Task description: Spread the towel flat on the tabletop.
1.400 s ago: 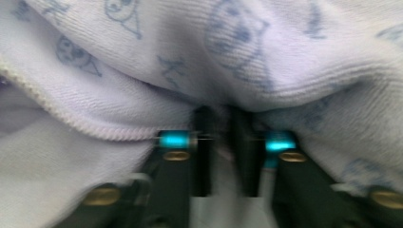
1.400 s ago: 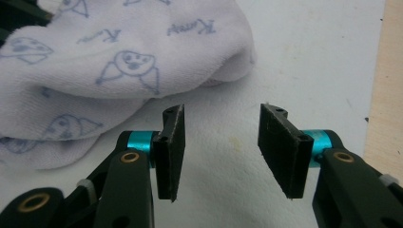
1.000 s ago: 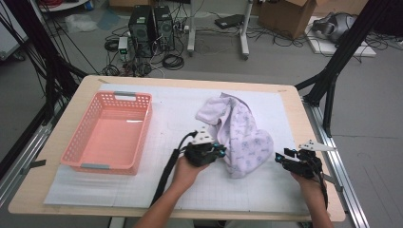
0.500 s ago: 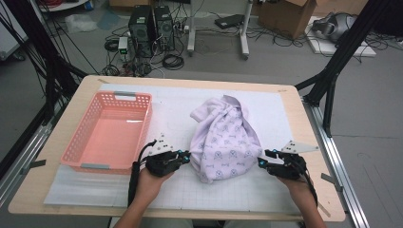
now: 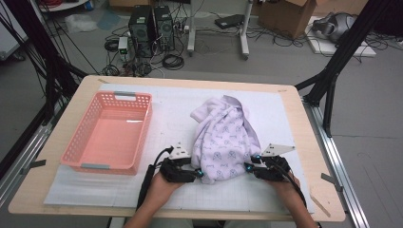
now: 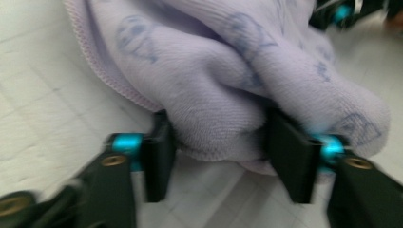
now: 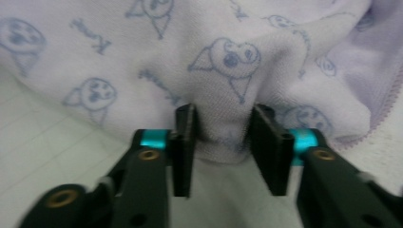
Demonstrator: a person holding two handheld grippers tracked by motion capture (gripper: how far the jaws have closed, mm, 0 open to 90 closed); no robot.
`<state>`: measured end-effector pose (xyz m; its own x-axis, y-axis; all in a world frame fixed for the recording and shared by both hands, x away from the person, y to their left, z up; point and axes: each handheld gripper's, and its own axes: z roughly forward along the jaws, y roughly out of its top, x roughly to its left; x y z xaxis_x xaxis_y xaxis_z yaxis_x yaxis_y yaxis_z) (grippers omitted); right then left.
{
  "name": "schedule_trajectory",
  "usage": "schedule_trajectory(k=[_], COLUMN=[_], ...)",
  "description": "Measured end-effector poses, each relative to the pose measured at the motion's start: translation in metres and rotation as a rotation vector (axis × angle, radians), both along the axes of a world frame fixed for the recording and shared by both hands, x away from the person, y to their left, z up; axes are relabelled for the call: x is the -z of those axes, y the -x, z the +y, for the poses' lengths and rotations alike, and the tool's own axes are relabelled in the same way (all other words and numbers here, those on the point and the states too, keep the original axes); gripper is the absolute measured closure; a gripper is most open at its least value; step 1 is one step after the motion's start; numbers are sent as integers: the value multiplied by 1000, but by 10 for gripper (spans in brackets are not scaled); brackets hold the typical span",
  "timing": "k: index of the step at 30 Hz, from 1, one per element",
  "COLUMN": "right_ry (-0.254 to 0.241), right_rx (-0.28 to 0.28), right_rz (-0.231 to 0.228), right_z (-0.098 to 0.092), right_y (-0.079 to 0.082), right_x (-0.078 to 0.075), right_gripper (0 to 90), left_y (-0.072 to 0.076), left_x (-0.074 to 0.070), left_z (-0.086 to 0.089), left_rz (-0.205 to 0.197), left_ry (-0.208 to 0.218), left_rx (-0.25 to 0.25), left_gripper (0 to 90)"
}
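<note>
Since the earlier frame, both grippers have moved to the near edge of the lilac printed garment (image 5: 223,142), which lies bunched on the worktop (image 5: 309,209) right of the pink basket (image 5: 109,133). Left gripper (image 6: 216,159): fingers have just been opening, straddling a thick fold. Right gripper (image 7: 222,142): fingers have just been closing, pinching a hem fold. Seat both folds deep between the fingers before lifting evenly.

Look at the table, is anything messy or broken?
Nothing looks broken. The lilac printed cloth lies bunched in a heap on the white mat, with the left gripper and right gripper at its near edge. The pink basket sits straight.
</note>
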<state>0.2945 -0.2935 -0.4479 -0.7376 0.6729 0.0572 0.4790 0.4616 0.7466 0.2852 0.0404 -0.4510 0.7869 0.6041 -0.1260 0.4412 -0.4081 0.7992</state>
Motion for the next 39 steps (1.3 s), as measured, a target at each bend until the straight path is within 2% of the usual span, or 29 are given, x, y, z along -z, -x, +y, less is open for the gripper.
schedule_trajectory(k=[1,2,3,5,7,9,11,14,16,18,21,23,26,27,29,32,34,37,39], right_ry=[-11,-12,-15,-33,-46,-71,-88,-144,-187,-218,-221,-213,-197,-198,-170,-132,-96,-53,-45], right_rx=[-12,-13,-12,-13,-16,-23,-33,-75,-80,-76,-36,-1,69,94,141,180,201,240,276], right_rz=[11,12,22,57,62,54,43,-21,-66,-104,-158,-187,-198,-202,-187,-167,-152,-134,-130], right_z=[1,1,0,-4,-10,-16,-20,-23,-23,-21,-16,-12,-7,-6,-2,7,13,20,21], right_y=[1,2,3,6,17,31,43,59,63,62,47,27,-8,-21,-44,-74,-91,-114,-126], right_x=[0,0,-1,-3,-7,-13,-22,-50,-69,-85,-104,-112,-116,-114,-109,-96,-87,-73,-65], right_gripper=[775,792,805,808,808,808,808,811,810,810,809,808,808,808,808,808,809,809,809], left_y=[2,3,6,9,14,22,31,37,33,25,5,-13,-41,-50,-65,-85,-94,-106,-110], left_x=[-1,-1,-2,-6,-15,-27,-41,-62,-75,-86,-98,-100,-94,-90,-80,-62,-52,-40,-35], left_z=[-2,-3,-4,2,14,25,34,42,45,48,47,45,42,40,36,33,32,30,29], left_rz=[-7,-21,-35,-37,-33,-52,-90,-131,-142,-156,-166,-142,-104,-96,-80,-54,-53,-46,-42], left_ry=[6,2,-4,9,57,91,121,160,201,223,231,234,250,239,211,175,154,165,176], left_rx=[6,9,4,-4,-12,-11,5,8,-1,-10,-40,-66,-112,-130,-161,-211,-245,-289,-305], left_gripper=[616,738,775,797,798,799,799,800,799,798,796,793,793,793,793,793,793,789,760])
